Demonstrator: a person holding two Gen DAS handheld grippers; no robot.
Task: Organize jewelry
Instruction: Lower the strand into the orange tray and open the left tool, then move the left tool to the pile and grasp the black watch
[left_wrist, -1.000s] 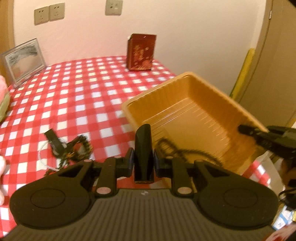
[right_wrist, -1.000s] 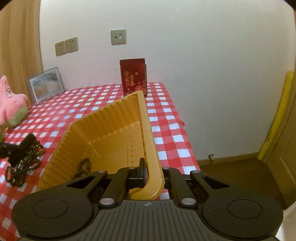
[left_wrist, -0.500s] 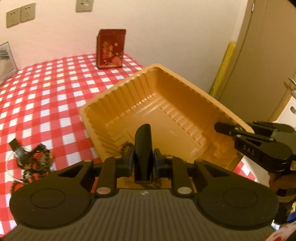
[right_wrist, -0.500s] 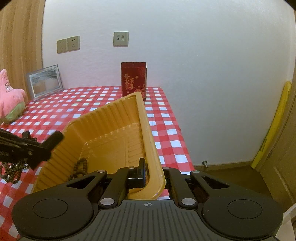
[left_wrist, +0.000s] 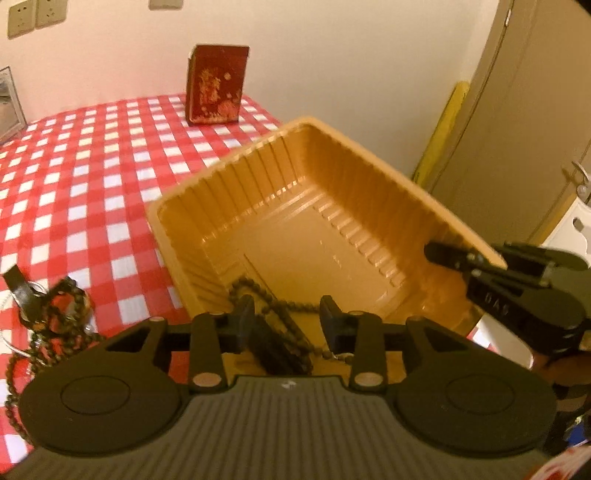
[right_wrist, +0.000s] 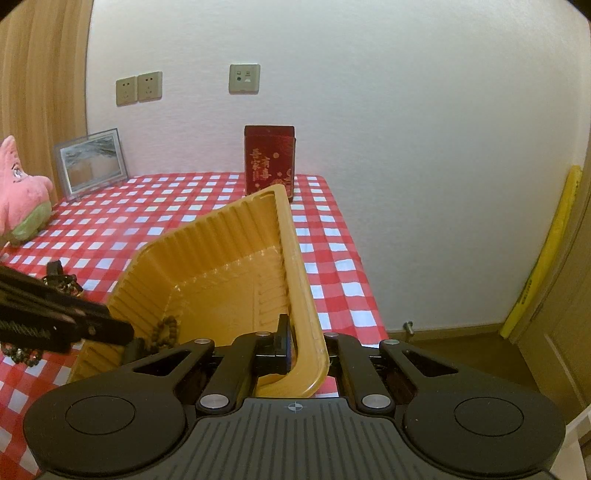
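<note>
On the checked table (left_wrist: 92, 177), the yellow tray (left_wrist: 332, 206) is clamped at its rim by the right tool (right_wrist: 291, 343); the left tool (left_wrist: 288, 314), just opened, is held above a bead string (left_wrist: 280, 310) at lower centre.

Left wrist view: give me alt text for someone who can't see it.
The left gripper, jaws just opened, hangs over the near corner of a tilted orange plastic tray, a brown bead necklace lying loose beneath. The right gripper clamps the tray's right rim; more jewelry lies on the red-checked tablecloth.
</note>
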